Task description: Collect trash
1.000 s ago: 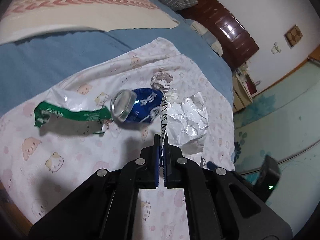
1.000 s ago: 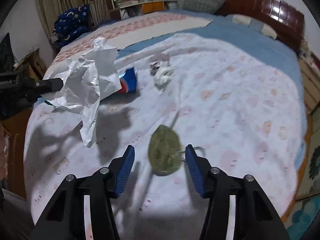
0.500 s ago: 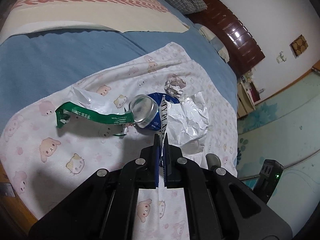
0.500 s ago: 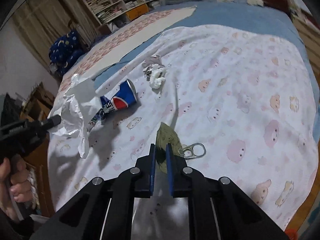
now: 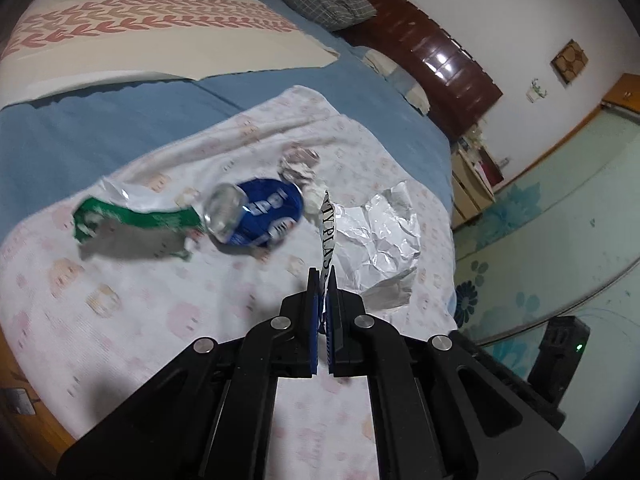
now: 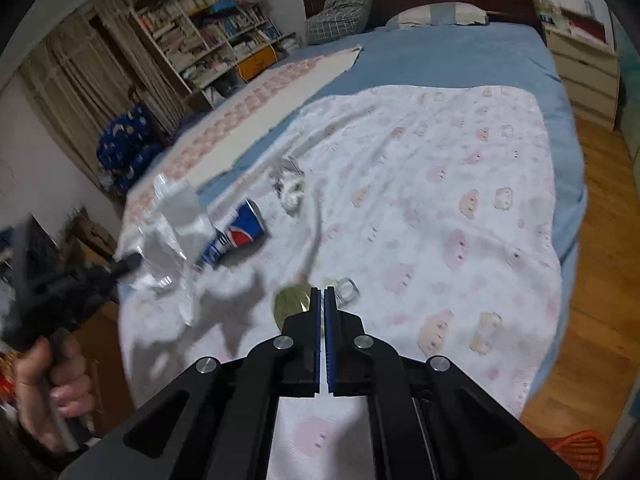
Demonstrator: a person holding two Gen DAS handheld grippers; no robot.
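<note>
Across the frame's middle lies a white patterned blanket [image 6: 460, 184] on a blue bed [image 6: 460, 64]; bookshelf [image 6: 208, 36] upper left. The left gripper [image 5: 322, 280] grasps a crinkled plastic bag [image 5: 384, 236]. The right gripper [image 6: 321, 300] grasps an olive wrapper [image 6: 291, 304]. A blue can [image 6: 236, 236] lies left of centre

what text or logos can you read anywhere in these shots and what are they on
"TY PLAS", partial black letters on the white strip of the plastic bag held in the left gripper.
Red, white and blue Pepsi globe logo, no readable word, on the blue can.
White lettering on the can in the left wrist view: blurred.
Print on the green wrapper: blurred.
Book spines on the bookshelf: too small.
</note>
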